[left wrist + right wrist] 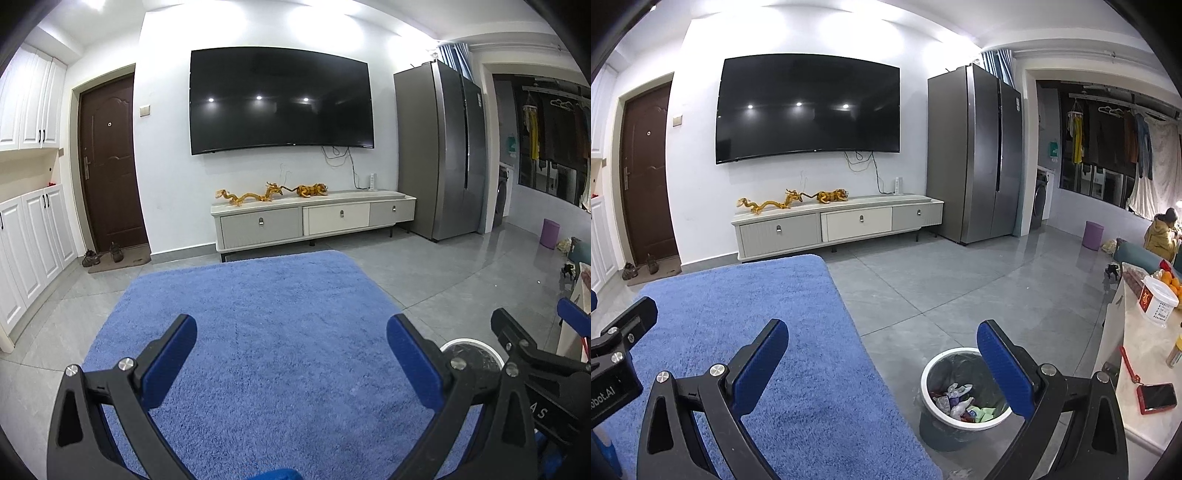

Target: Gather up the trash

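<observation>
Blue-padded fingers of the left gripper (291,354) spread wide apart, nothing between them, held above a shaggy blue rug (258,314). Same for the right gripper (882,358): fingers parted wide and empty, hanging over the rug's edge and grey floor tiles (960,295). Seen from the left wrist, at 3 o'clock of that tool, the black frame of the right one, just beside it and not touching.

Directly under the right gripper's 3 o'clock finger (1001,369), a round trash bin (934,373) with a white rim and dark liner, standing upright on the tiles just beside the rug. Inside, crumpled wrappers and scraps (960,402) in white, green and red, filling only the bottom.

Further out at 3 o'clock in the right wrist view, a pale tabletop (1141,435) carrying a red phone (1156,397), a white tub (1158,301) and oranges (1171,280). Beyond it, a person in a yellow jacket (1161,236), seated, partly hidden.

At 12 o'clock, across the rug, a low white TV cabinet (314,218) bearing golden dragon and tiger figurines (273,194), below a dark wall-mounted television (280,103). At 2 o'clock, a tall steel refrigerator (439,147); past it, a purple bin (550,233). At 10 o'clock, a brown door (109,162) with shoes (103,254) on a mat.
</observation>
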Motion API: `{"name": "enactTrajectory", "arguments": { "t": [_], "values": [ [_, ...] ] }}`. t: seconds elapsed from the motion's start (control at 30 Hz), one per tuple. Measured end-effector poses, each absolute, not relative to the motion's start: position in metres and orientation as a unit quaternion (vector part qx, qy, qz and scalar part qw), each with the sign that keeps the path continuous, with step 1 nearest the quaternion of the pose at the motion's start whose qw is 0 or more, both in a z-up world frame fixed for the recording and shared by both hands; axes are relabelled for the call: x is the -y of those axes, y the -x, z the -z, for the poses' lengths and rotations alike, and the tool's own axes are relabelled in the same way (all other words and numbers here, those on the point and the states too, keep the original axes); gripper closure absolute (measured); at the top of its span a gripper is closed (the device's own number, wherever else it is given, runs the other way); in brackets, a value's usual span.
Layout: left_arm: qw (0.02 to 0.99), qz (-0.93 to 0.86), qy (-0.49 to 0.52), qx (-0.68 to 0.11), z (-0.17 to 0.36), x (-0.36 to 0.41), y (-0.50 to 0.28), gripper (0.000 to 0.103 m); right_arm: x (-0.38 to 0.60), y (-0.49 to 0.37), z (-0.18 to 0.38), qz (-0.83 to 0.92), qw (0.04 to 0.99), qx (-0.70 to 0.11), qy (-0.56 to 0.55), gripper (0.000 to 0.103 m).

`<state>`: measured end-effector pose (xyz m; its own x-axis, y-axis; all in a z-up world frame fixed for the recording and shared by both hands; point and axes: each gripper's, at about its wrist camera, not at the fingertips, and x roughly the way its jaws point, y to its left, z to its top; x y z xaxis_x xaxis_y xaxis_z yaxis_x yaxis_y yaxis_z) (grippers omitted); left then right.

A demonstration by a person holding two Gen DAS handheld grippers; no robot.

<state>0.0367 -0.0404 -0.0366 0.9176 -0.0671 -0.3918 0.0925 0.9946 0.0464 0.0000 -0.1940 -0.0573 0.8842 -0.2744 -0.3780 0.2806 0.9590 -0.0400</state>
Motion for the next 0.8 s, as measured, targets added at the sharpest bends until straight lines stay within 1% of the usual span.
{"name": "enactTrajectory", "arguments": {
  "t": [0.8],
  "values": [
    [0.980, 0.038, -0.035, -0.193, 0.041, 0.038, -0.026, 0.000, 0.194, 0.006, 0.059, 0.151, 0.969, -0.194, -0.004, 0.000]
  ]
}}
